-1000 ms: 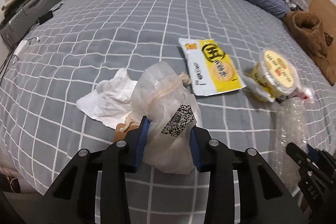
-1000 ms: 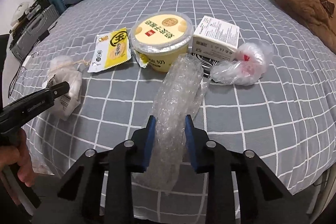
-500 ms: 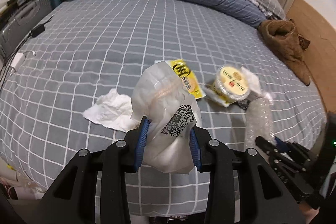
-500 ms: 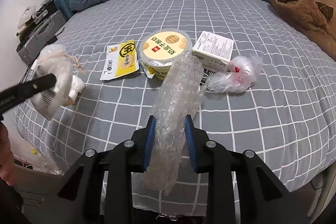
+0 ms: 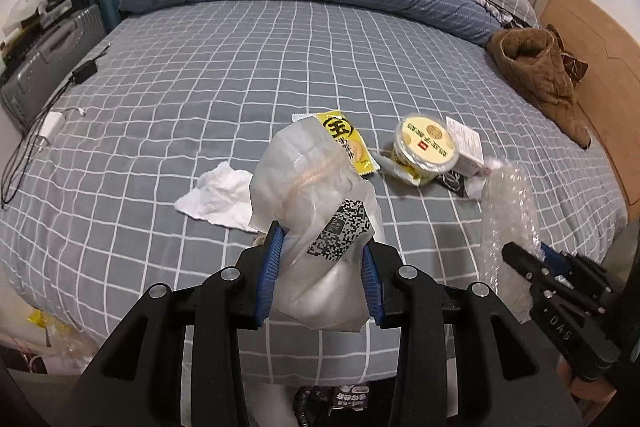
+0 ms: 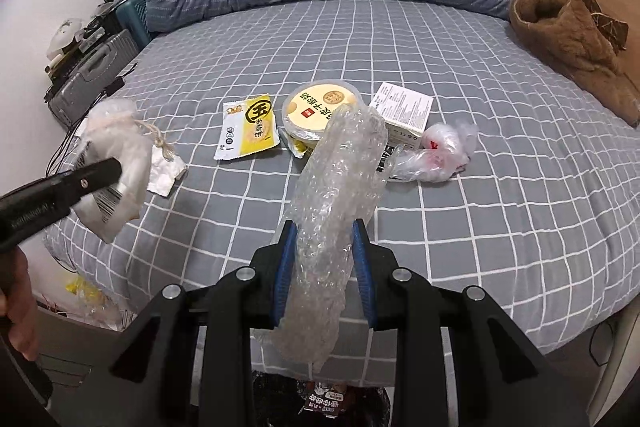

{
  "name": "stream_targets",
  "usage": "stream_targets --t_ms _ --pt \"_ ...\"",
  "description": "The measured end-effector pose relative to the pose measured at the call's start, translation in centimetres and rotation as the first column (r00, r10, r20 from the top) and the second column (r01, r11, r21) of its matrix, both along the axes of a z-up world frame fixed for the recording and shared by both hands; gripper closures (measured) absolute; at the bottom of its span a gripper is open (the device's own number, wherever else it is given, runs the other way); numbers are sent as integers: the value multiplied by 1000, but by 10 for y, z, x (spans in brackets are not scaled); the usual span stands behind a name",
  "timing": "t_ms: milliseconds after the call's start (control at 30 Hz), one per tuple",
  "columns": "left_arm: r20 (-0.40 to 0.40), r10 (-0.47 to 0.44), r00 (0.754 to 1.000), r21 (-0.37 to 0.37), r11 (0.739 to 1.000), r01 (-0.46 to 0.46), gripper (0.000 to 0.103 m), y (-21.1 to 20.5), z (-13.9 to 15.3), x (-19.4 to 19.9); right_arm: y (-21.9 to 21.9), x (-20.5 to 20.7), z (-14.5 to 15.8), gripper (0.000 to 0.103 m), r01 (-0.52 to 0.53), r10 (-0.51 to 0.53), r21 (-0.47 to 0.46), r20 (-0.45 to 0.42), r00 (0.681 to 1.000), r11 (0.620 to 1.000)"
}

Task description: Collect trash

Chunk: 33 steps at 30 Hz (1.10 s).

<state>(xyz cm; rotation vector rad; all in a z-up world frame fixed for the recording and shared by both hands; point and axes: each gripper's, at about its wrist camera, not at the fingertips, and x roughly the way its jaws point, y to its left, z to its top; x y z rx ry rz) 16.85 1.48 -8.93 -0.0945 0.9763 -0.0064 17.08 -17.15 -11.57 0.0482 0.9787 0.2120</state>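
Left wrist view: the left gripper [image 5: 320, 267] pinches a white bag [image 5: 316, 211]; the right gripper [image 6: 324, 263] clamps bubble wrap [image 6: 336, 187] above the bed [image 6: 500, 207].

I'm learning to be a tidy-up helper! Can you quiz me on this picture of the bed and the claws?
1. True or false: the left claw is shut on a white bag.
2. What does the right claw hold? A) a bubble wrap roll B) a yellow packet C) a tissue
3. Fill in: the round tub sits on the bed between the yellow packet and a white ____.

Key
1. True
2. A
3. box
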Motion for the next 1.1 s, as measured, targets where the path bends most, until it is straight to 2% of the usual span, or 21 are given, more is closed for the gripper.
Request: stream_targets --t_ms 600,1100 --pt "9 5 1000 10 1000 -5 67 -19 12 -54 2 -55 39 76 -12 14 -22 57 998 1000" --pt "11 10 1000 28 1000 -11 68 -27 10 -109 3 -106 46 76 -19 20 -24 62 998 1000"
